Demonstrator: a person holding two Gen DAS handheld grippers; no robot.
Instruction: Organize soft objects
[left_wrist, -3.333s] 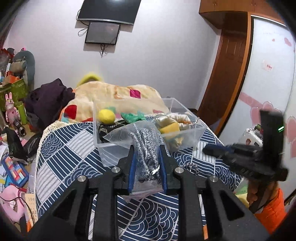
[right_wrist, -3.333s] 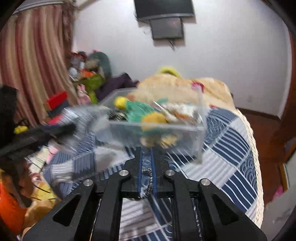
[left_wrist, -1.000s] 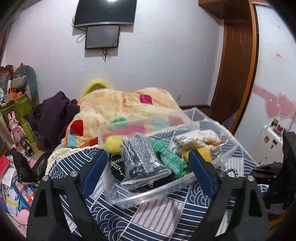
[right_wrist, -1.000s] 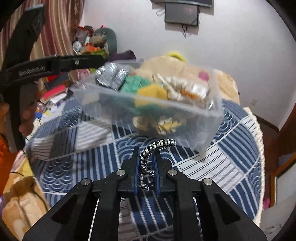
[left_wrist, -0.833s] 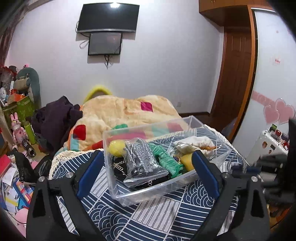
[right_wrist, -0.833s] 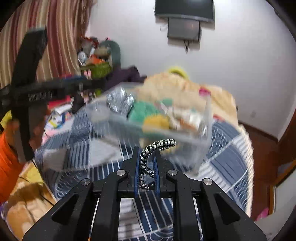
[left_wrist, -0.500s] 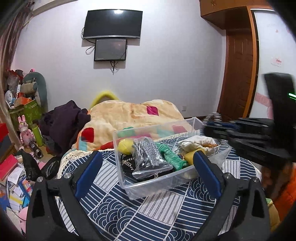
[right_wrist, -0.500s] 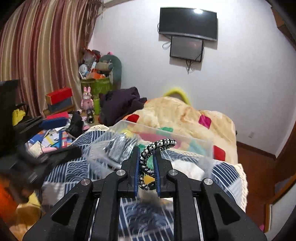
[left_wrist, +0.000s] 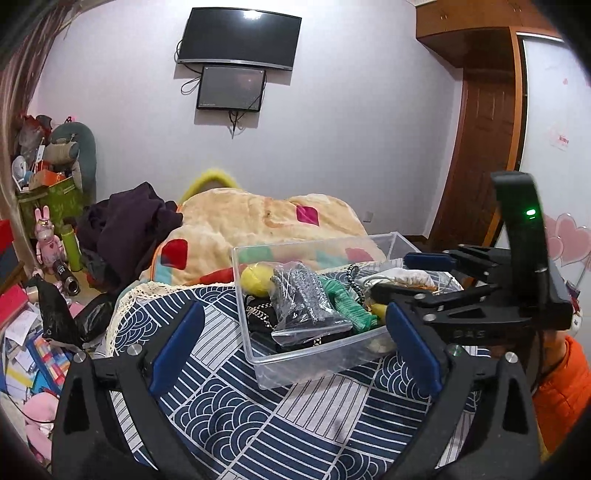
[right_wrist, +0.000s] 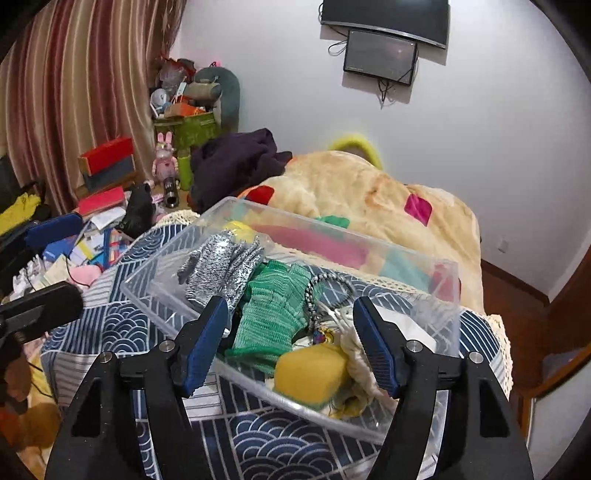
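Observation:
A clear plastic bin (left_wrist: 317, 363) (right_wrist: 448, 273) sits on the blue patterned tablecloth (left_wrist: 258, 413). It holds a bagged grey glove (left_wrist: 306, 302) (right_wrist: 221, 262), a green knit glove (left_wrist: 347, 306) (right_wrist: 273, 314), a yellow ball (left_wrist: 255, 278), a yellow sponge (right_wrist: 314, 373), white cloth (left_wrist: 399, 277) and a black-and-white cord (right_wrist: 325, 288) (left_wrist: 352, 277). My left gripper (left_wrist: 295, 339) is open and empty, in front of the bin. My right gripper (right_wrist: 291, 339) is open and empty over the bin's near side; it shows in the left wrist view (left_wrist: 391, 273).
A cream quilt (left_wrist: 258, 225) and dark clothes (left_wrist: 125, 229) lie behind the table. Toys, books and boxes clutter the floor at the left (right_wrist: 99, 206). A wooden door (left_wrist: 480, 147) stands at the right.
My right gripper has moved over the bin, opened and let go of the black-and-white cord, which now lies in the bin. My left gripper released the bagged glove earlier and drew back.

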